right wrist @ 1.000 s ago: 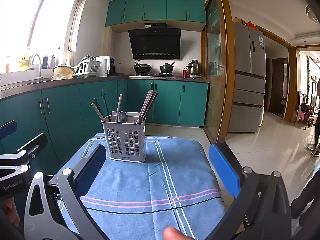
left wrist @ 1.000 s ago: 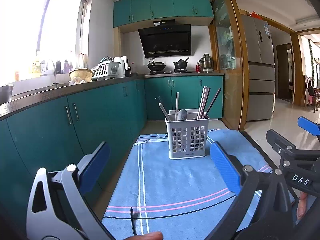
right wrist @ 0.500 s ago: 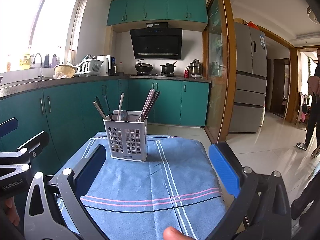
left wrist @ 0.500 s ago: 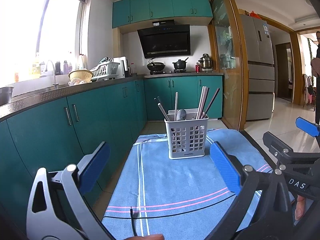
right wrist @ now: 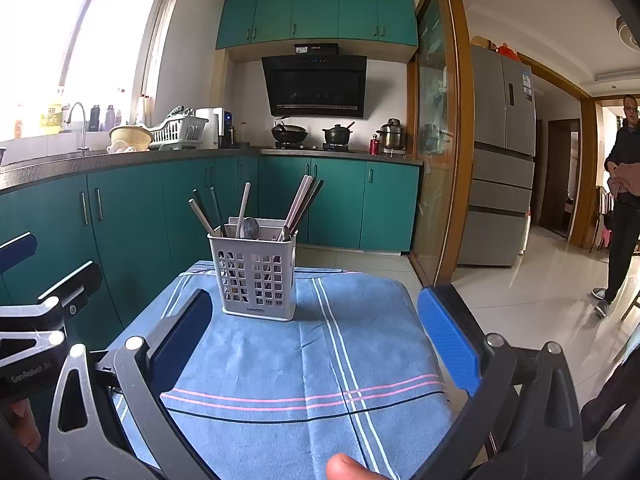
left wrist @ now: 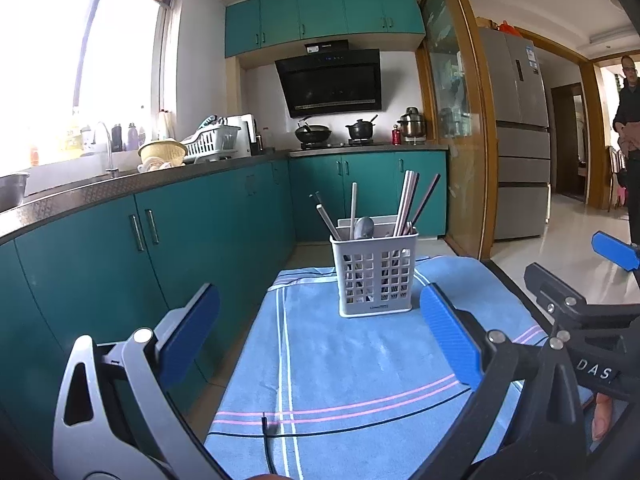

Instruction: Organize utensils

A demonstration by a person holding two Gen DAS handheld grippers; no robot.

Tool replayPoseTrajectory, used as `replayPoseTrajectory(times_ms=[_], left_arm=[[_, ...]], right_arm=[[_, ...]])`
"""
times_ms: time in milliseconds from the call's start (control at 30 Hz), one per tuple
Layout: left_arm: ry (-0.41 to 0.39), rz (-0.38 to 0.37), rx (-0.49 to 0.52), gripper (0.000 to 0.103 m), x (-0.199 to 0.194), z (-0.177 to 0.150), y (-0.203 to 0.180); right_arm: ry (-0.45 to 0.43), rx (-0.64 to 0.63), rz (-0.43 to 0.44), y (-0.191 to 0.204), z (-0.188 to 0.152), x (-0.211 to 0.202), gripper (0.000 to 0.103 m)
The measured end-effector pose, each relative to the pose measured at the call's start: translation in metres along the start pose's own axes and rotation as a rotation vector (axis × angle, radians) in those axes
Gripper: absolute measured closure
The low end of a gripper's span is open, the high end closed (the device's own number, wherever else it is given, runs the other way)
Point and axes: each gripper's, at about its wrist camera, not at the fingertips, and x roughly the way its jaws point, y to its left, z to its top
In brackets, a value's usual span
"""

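Blue towelling covers the counter [left wrist: 360,368], and from the left wrist view the pale grey utensil caddy [left wrist: 375,276] stands upright toward its far edge, well beyond the left claw [left wrist: 320,336], which hangs wide open with nothing between its pads. Chopsticks [left wrist: 408,202] and a spoon [left wrist: 363,227] already lean out of the caddy at loose angles, and no stray utensil shows on the cloth. To the right of the caddy in this view the right claw pokes in from the side. My worry: the caddy looks light and top-heavy with those long handles, so a claw closing on one stick could drag the whole thing over or skid it along the soft cloth. A thin black cable [left wrist: 266,440] lies on the near hem, on my side of the caddy, and might snag.

From the right wrist view the caddy [right wrist: 256,276] sits left of centre, and the right claw [right wrist: 316,328] is likewise spread open and empty, well short of it. The left claw shows at the left edge, so the two could knock together if both reach for the caddy at once. Behind the caddy run teal cabinets [right wrist: 128,216], a sink tap, a dish rack and a black range hood [right wrist: 316,86]; right of it a fridge and a bystander [right wrist: 622,208] on the tiled floor.
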Motion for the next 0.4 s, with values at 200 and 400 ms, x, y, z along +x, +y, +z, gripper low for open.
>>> replayPoseTrajectory(times_ms=[200,400], left_arm=[[0.017,-0.014,-0.002,0.004,0.0035,0.0008,0.0011],[0.035,-0.009,-0.009,0.004,0.0096,-0.0020,0.0009]], right_arm=[[0.008,0.003,0.008,-0.0057,-0.0019,0.0021,0.003],[0.013,0.005,0.011,-0.0078,-0.0031,0.0054,0.003]])
